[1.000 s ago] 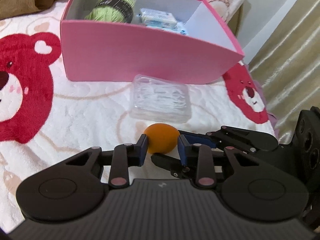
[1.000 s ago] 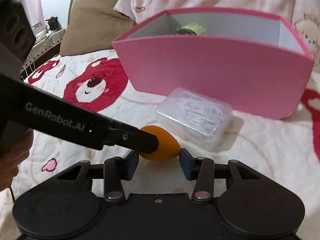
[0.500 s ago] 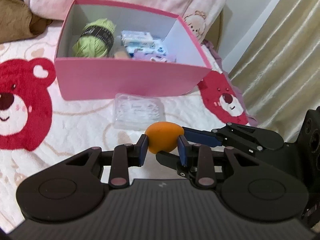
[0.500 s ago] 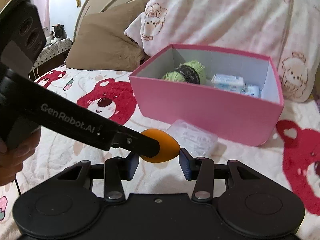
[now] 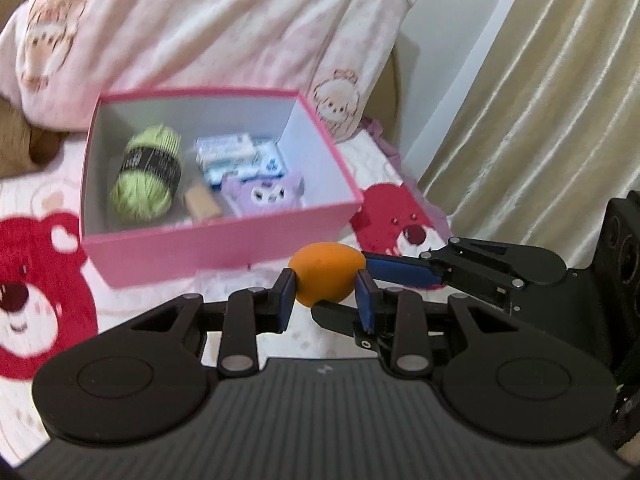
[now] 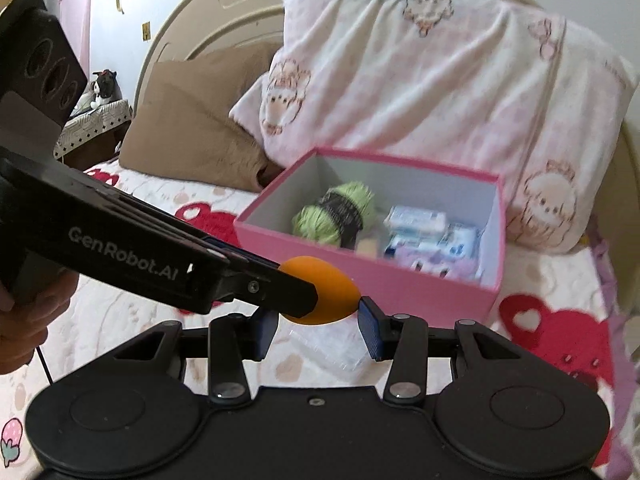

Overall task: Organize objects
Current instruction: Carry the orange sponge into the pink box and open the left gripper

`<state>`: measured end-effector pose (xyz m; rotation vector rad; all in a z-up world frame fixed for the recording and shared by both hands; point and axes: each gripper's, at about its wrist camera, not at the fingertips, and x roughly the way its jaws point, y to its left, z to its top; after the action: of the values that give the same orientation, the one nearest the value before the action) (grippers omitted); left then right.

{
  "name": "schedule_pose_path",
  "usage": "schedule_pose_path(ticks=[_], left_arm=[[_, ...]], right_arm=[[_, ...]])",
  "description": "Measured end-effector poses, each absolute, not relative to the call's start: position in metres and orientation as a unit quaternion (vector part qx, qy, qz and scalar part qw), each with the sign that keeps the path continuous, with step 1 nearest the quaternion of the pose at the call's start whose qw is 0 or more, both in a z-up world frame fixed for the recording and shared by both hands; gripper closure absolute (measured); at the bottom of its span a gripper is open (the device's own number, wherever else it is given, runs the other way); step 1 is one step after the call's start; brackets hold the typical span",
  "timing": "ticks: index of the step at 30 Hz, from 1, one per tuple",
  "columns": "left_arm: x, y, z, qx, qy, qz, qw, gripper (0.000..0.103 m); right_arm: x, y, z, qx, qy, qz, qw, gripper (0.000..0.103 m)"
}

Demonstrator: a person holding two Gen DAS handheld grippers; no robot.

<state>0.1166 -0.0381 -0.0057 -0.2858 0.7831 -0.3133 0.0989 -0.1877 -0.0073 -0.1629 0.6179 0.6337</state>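
An orange egg-shaped sponge (image 5: 326, 276) hangs in the air in front of the pink box (image 5: 200, 252). My left gripper (image 5: 326, 292) is shut on it, with one blue pad on each side. The right gripper's fingers (image 5: 400, 272) reach in from the right and touch the same sponge. In the right wrist view my right gripper (image 6: 318, 324) holds the sponge (image 6: 336, 300) by its ends, and the left gripper's finger (image 6: 280, 292) covers its left part. The open pink box (image 6: 400, 280) holds green yarn (image 5: 148, 176), tissue packs (image 5: 240, 156) and a purple plush (image 5: 264, 196).
A clear plastic case (image 6: 340, 348) lies on the bear-print blanket (image 5: 36, 280) below the grippers. A pink pillow (image 6: 420, 80) and a brown pillow (image 6: 192, 120) lean behind the box. A curtain (image 5: 540, 100) hangs at the right. A hand (image 6: 20, 320) grips the left tool.
Both grippers have risen together with the orange sponge off the blanket. The box now shows from above, and the clear case has stayed below.
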Motion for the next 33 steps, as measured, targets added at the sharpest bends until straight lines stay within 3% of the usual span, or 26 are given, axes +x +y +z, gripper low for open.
schedule_pose_path(ticks=[10,28,33], left_arm=[[0.170,-0.026,0.036,-0.144,0.379,-0.150,0.902,0.072],[0.296,0.002,-0.071,-0.214,0.421,-0.074,0.878,0.072],[0.302,0.010,-0.085,-0.230,0.423,-0.067,0.874,0.072]], right_arm=[[0.154,-0.177,0.030,-0.100,0.303,0.303,0.898,0.054],[0.304,-0.150,-0.060,-0.040,0.467,0.249,0.848,0.054],[0.309,-0.148,-0.078,-0.040,0.482,0.263,0.835,0.045]])
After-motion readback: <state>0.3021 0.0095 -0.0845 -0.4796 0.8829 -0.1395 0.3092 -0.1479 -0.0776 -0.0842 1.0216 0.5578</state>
